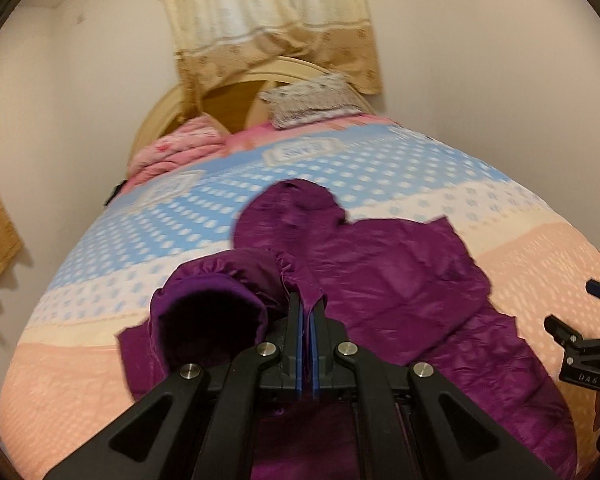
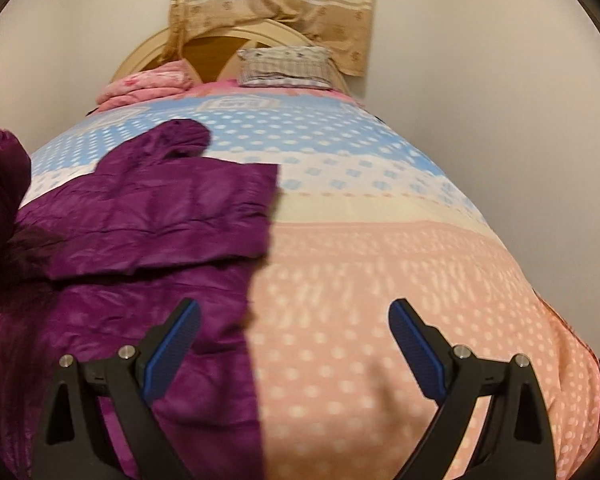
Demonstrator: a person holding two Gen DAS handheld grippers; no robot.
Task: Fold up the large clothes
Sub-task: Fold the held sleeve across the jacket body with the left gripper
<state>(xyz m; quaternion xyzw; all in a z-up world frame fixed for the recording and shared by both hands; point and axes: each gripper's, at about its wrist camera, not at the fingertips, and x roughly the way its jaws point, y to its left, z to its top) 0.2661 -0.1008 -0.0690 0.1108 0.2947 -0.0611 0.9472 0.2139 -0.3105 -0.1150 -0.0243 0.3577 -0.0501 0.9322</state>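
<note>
A: The shiny quilted purple jacket (image 1: 400,264) is spread on the dotted bedspread (image 2: 380,280); its puffy cuff (image 1: 300,276), seemingly, is pinched by the left gripper (image 1: 306,300).

B: The right gripper (image 2: 294,312) is held spread, empty.

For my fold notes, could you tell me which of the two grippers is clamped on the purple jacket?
The left gripper: its blue pads are shut on the purple jacket's sleeve cuff. The right gripper hangs wide open, holding nothing.
</note>
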